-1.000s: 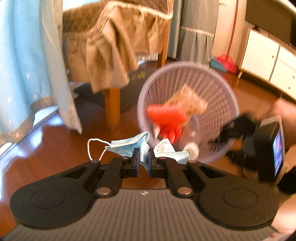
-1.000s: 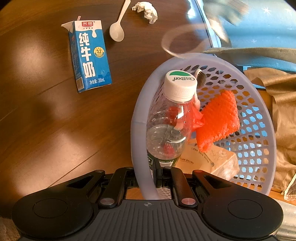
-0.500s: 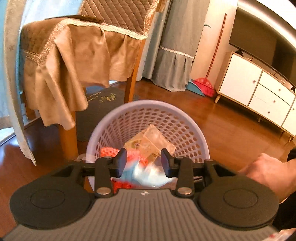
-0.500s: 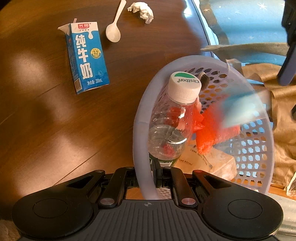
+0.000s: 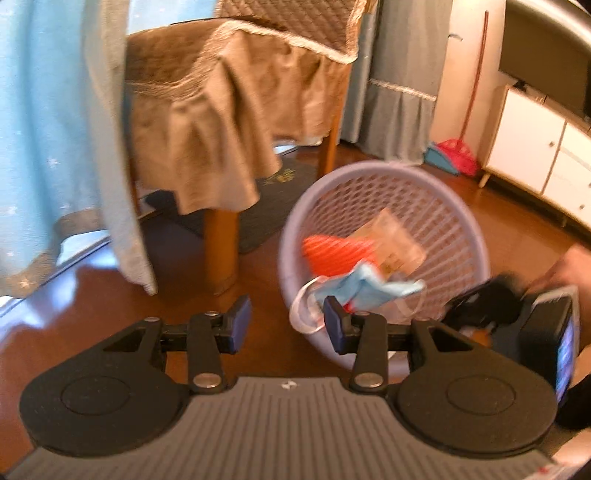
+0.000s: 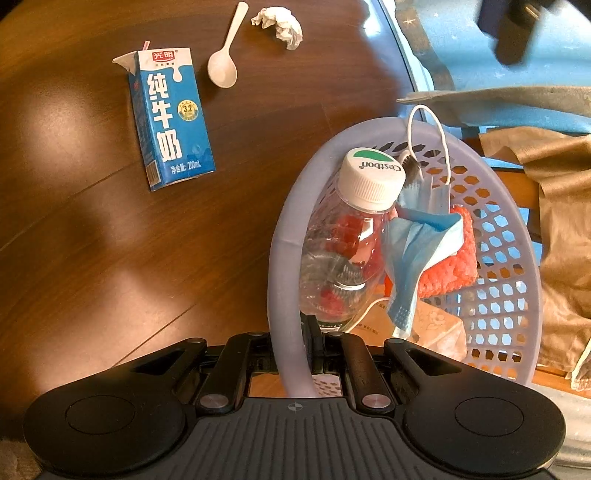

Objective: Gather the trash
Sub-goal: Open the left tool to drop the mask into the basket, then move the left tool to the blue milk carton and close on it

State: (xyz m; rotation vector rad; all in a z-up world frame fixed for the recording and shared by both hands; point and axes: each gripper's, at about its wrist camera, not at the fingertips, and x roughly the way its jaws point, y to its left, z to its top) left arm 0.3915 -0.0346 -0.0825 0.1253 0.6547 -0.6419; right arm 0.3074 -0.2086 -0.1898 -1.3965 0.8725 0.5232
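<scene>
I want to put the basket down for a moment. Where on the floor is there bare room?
Free: the wide stretch of wood floor below the milk carton and left of the basket. Crowded: the top strip, where the carton, plastic spoon and crumpled tissue lie close together.

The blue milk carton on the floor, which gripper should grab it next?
Probably the left gripper: it is open and empty. The right gripper is clamped on the lavender plastic basket's rim, and the blue milk carton lies nearby.

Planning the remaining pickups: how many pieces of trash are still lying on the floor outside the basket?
3: a milk carton, a plastic spoon beside its top, and a crumpled tissue just past the spoon. More could lie outside the view.
</scene>
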